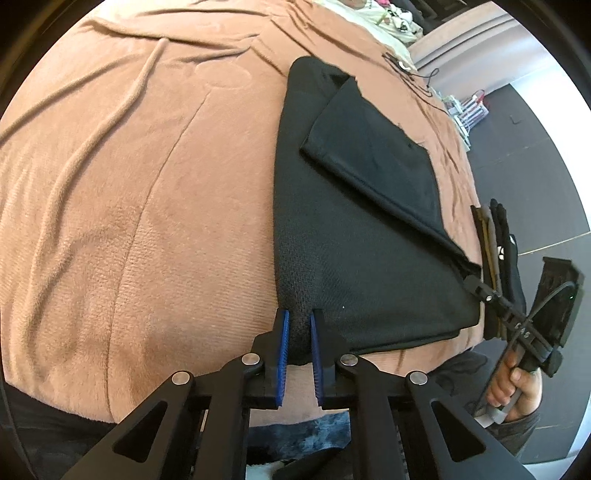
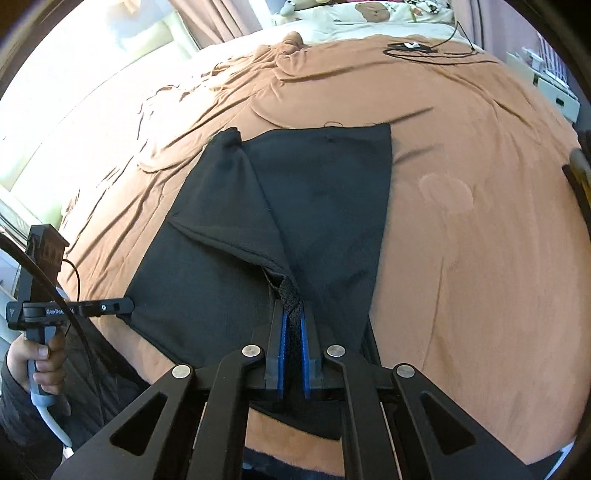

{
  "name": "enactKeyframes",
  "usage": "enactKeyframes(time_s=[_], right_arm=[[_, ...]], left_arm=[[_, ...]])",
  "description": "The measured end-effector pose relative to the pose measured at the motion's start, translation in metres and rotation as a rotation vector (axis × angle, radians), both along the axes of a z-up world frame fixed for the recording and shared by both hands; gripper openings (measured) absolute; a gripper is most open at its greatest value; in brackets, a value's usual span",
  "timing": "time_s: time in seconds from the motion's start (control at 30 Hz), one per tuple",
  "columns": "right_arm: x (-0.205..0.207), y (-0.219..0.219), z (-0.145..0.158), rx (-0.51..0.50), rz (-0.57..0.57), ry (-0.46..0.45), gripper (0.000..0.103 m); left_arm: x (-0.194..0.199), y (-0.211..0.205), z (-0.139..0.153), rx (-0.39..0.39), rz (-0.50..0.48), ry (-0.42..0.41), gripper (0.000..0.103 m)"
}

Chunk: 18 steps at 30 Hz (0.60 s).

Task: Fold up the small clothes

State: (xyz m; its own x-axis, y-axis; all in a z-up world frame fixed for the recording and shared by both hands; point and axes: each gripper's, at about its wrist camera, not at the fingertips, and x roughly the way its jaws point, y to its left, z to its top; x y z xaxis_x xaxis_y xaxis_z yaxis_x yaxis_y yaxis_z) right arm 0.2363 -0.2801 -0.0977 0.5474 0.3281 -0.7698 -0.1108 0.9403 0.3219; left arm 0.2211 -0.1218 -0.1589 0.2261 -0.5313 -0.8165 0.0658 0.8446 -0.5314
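A black garment (image 1: 369, 236) lies on a brown bedspread (image 1: 147, 184), partly folded with one flap laid diagonally over the rest. My left gripper (image 1: 298, 317) is shut on its near left corner, the fabric bunched between the blue pads (image 1: 283, 332). My right gripper (image 2: 292, 314) is shut on the garment's (image 2: 314, 199) ribbed near edge, fabric pinched between its blue pads (image 2: 305, 339). The right gripper also shows in the left wrist view (image 1: 476, 284) at the garment's right corner. The left gripper shows in the right wrist view (image 2: 127, 305) at the garment's left corner.
The brown bedspread (image 2: 461, 221) is creased and covers a wide bed. A black cable with a small white device (image 2: 410, 46) lies at the far end. Patterned pillows (image 2: 369, 14) sit beyond. Dark floor (image 1: 535, 147) and boxes (image 1: 465, 110) lie past the bed's right edge.
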Motion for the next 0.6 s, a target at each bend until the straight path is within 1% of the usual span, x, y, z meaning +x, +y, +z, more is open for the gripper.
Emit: enactKeyframes(time_s=[0.07,0.3,0.37,0.43,0.5,0.6], right_arm=[[-0.005,-0.005,-0.004,0.007,-0.004,-0.002,0.003],[-0.015,-0.015,-0.002,0.02,-0.023,-0.016,0.003],[-0.019,-0.015,-0.003,0.019,-0.028,-0.016,0.003],[-0.023,-0.017,-0.007,0.02,-0.032,-0.015,0.003],[-0.025,-0.018,-0.008,0.02,-0.039,-0.014,0.003],[-0.026,-0.024,-0.014,0.045,-0.051,-0.011,0.003]], left_arm=[[0.001,0.0,0.006,-0.001,-0.002,-0.008,0.012],[0.005,-0.002,0.021,-0.04,-0.005,-0.032,0.014],[0.009,-0.002,0.024,-0.06,0.0,-0.034,0.021],[0.012,-0.002,0.027,-0.067,0.006,-0.039,0.037],[0.016,-0.004,0.031,-0.063,0.008,-0.05,0.041],[0.024,-0.014,0.033,-0.076,-0.001,-0.049,0.041]])
